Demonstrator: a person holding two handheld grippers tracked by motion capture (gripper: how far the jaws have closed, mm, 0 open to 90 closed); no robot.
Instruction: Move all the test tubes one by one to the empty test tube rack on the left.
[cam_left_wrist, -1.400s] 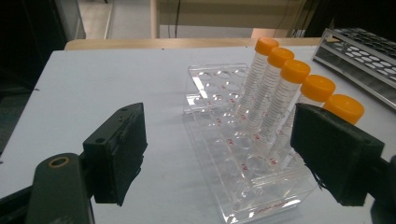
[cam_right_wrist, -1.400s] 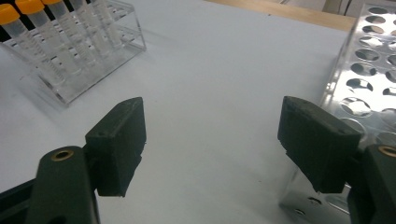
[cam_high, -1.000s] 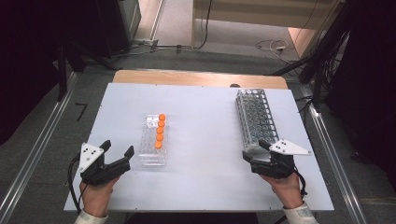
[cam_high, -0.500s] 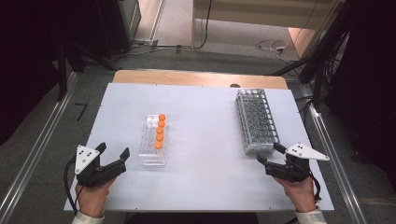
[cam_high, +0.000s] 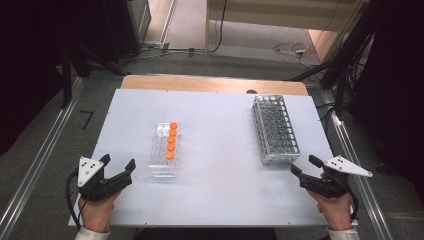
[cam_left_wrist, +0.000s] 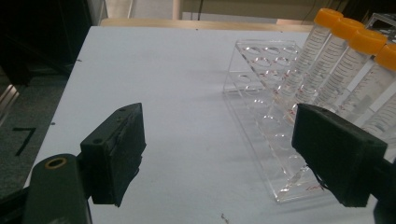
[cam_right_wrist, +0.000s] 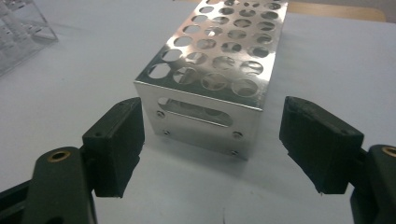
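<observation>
Five orange-capped tubes (cam_high: 170, 140), or so it seems from above, stand in a clear rack (cam_high: 164, 157) on the white table (cam_high: 215, 125). Right of that rack sits a metal rack (cam_high: 274, 130). The left gripper (cam_high: 119, 170), jaws spread and empty, is just left of the clear rack; the right gripper (cam_high: 305, 166), likewise released, is far right.

Orange tube caps (cam_high: 170, 140), silver rack (cam_high: 274, 129)

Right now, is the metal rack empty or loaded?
Empty, as far as visible. The metal rack shows open holes across its top in the right gripper view, no tubes standing in it. The orange-capped tubes sit in the clear rack.
</observation>
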